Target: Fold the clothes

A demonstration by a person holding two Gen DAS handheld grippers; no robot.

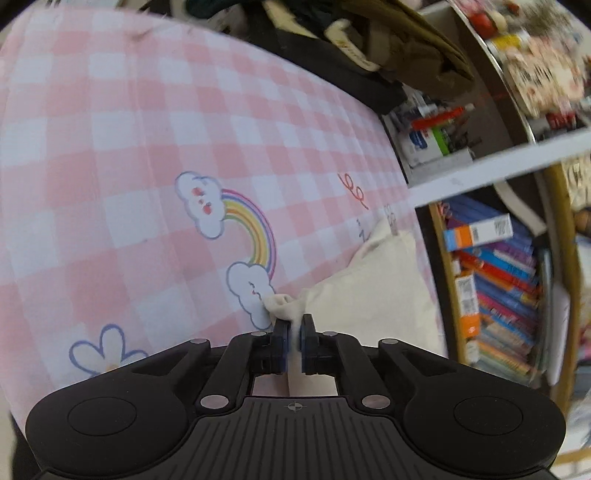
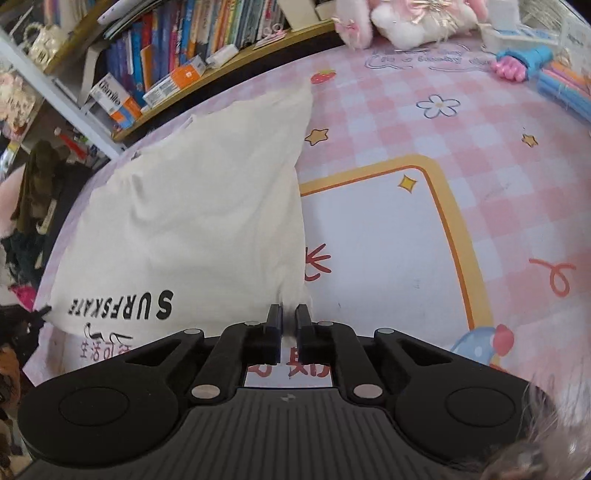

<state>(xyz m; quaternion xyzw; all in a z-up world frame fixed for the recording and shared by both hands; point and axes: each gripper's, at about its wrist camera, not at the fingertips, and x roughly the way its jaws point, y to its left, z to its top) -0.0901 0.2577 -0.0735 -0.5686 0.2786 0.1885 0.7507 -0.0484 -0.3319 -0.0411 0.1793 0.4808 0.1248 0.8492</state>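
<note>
Fingers (image 1: pixel 280 332) (image 2: pixel 274 318) of both grippers pinching soft cream T-shirt (image 2: pixel 207 192) corners, bunched.

Shirt (image 2: pixel 192 206) lies spread on the mat (image 2: pixel 388 240), toward its left side in the right wrist view. Right tool (image 2: pixel 289 314) pinches the shirt's near edge; left tool (image 1: pixel 294 325) pinches a bunched corner. Bookshelf (image 2: pixel 177 62) stands behind the shirt. Plush toy (image 2: pixel 406 18) sits at the mat's far edge, clothes pile (image 1: pixel 351 44) beyond the mat.
</note>
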